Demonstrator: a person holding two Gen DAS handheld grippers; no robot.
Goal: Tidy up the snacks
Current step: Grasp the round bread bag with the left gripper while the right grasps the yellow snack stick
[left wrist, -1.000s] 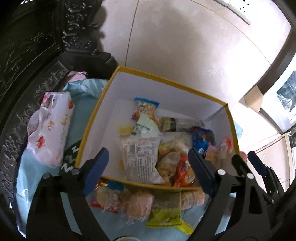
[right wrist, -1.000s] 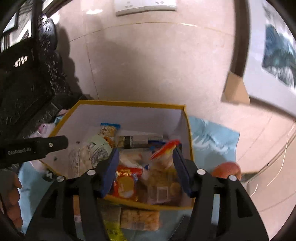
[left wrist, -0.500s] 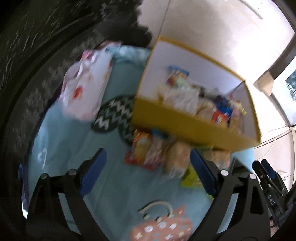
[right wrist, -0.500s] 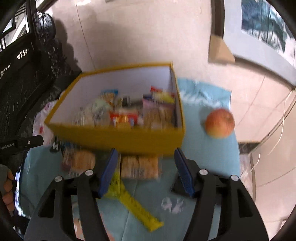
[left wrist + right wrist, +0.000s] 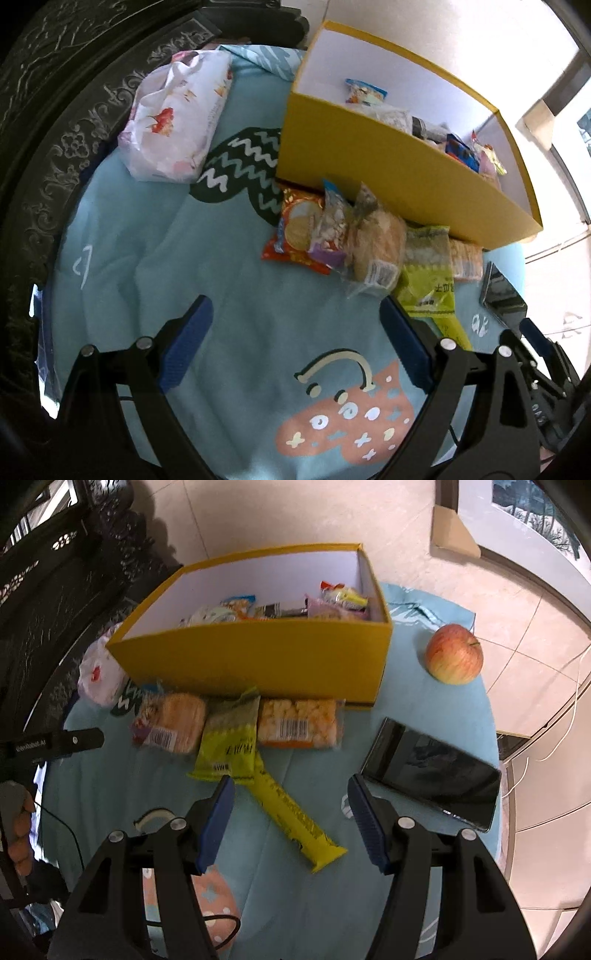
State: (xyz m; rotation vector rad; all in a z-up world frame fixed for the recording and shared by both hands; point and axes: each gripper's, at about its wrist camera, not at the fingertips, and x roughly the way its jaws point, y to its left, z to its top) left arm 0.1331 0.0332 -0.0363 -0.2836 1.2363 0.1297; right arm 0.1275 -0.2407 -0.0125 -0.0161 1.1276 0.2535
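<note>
A yellow box [image 5: 388, 173] [image 5: 258, 657] holds several snack packets. In front of it on the blue cloth lie a red cracker pack [image 5: 295, 232], a bread pack [image 5: 376, 243] [image 5: 173, 720], a green packet [image 5: 428, 273] [image 5: 229, 746], an orange snack pack [image 5: 299, 723] and a long yellow bar [image 5: 291, 812]. My left gripper [image 5: 295, 343] is open and empty, held short of the packets. My right gripper [image 5: 291, 819] is open and empty over the yellow bar.
A white floral tissue pack [image 5: 177, 118] lies left of the box. An apple [image 5: 454, 653] and a black phone [image 5: 432, 771] lie right of it. Dark carved furniture [image 5: 55, 110] borders the left. The table edge drops to tiled floor on the right.
Both grippers have pulled back and away from above the box, so the loose packets in front of it now show. The right gripper's packet now lies in the box.
</note>
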